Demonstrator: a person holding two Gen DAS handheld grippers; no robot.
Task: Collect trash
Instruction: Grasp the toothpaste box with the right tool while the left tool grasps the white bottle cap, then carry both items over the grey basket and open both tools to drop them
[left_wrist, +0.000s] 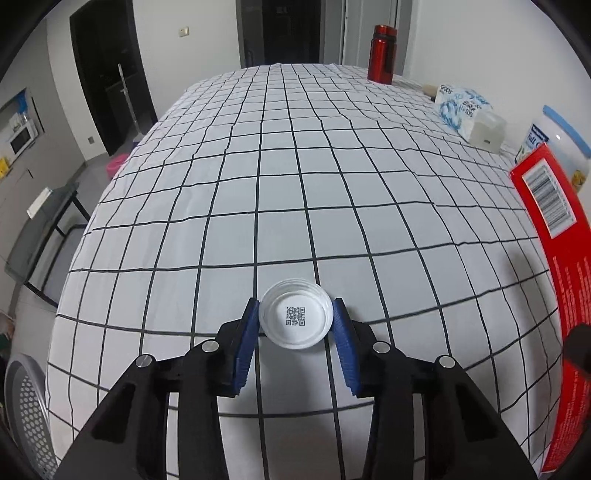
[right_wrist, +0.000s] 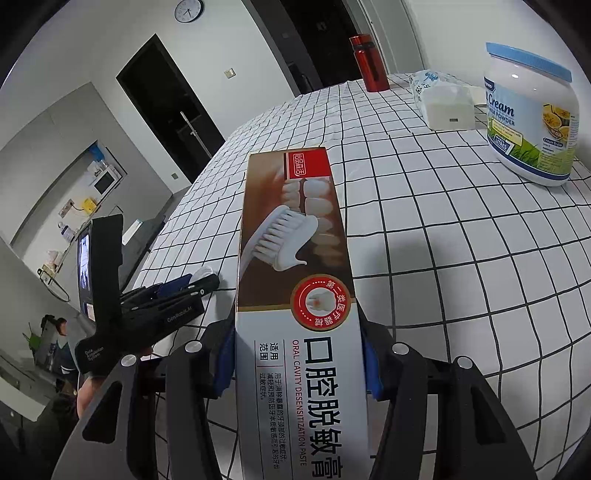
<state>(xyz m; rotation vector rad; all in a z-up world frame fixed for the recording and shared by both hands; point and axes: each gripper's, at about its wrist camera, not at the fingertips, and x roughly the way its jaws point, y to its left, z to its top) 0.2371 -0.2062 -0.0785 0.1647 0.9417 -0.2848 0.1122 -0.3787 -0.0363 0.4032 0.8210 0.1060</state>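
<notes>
My left gripper (left_wrist: 295, 317) has its blue pads (left_wrist: 247, 332) on both sides of a small white plastic lid (left_wrist: 295, 318) with a QR code, just above the checked tablecloth (left_wrist: 258, 166). My right gripper (right_wrist: 297, 363) is shut on a long toothpaste box (right_wrist: 291, 258) and holds it above the table, pointing forward. The same box shows as a red edge in the left wrist view (left_wrist: 554, 240). The left gripper also shows in the right wrist view (right_wrist: 170, 295), low at the left, with the white lid (right_wrist: 204, 273) at its tips.
A red bottle (left_wrist: 382, 53) stands at the far edge of the table. A tissue pack (left_wrist: 461, 107), a white box (right_wrist: 448, 107) and a large milk powder jar (right_wrist: 532, 114) stand along the right side. A perforated grey bin (left_wrist: 26, 413) is at lower left.
</notes>
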